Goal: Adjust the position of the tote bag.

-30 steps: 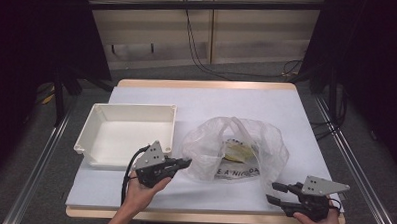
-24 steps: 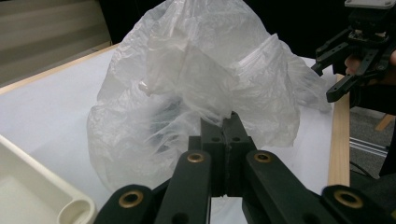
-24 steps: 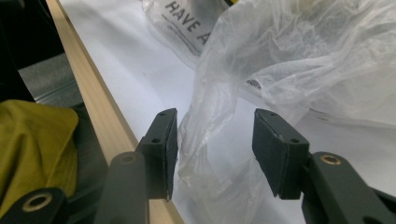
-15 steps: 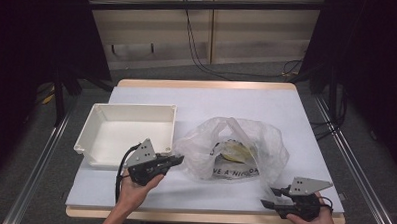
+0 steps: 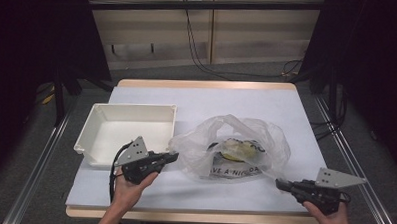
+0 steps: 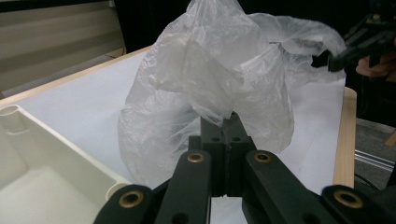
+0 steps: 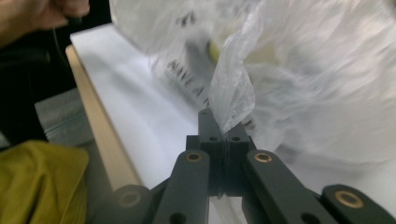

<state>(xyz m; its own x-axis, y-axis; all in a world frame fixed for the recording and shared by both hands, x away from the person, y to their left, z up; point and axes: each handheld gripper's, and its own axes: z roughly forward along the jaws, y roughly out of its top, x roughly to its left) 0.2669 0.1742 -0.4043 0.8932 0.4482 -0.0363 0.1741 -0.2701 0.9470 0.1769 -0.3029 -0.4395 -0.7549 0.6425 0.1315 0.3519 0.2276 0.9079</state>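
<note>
While both grippers pinch the clear plastic bag (image 5: 237, 148), it sits between them on the table, puffed up. Left gripper (image 5: 171, 156): jaws closed on a fold at the bag's left edge, film bunched right at the tips in the left gripper view (image 6: 219, 116). Right gripper (image 5: 280, 184): jaws just closed, now clamped on a thin strip of film at the bag's right corner (image 7: 229, 107), which stretches up from the tips.

White tray (image 5: 105, 139) lies just behind & to the left of the left gripper, near the bag but apart; nothing stands btwn either gripper and the bag. Something yellow (image 5: 232, 152) shows inside the bag, blurred.

Table (image 5: 197, 99) has a white cover w/ a wood edge; grey floor, cables and dark curtains around, pale panels at the back.

Black print on the bag reads partly "AVE A NIC", rest hidden by folds.
</note>
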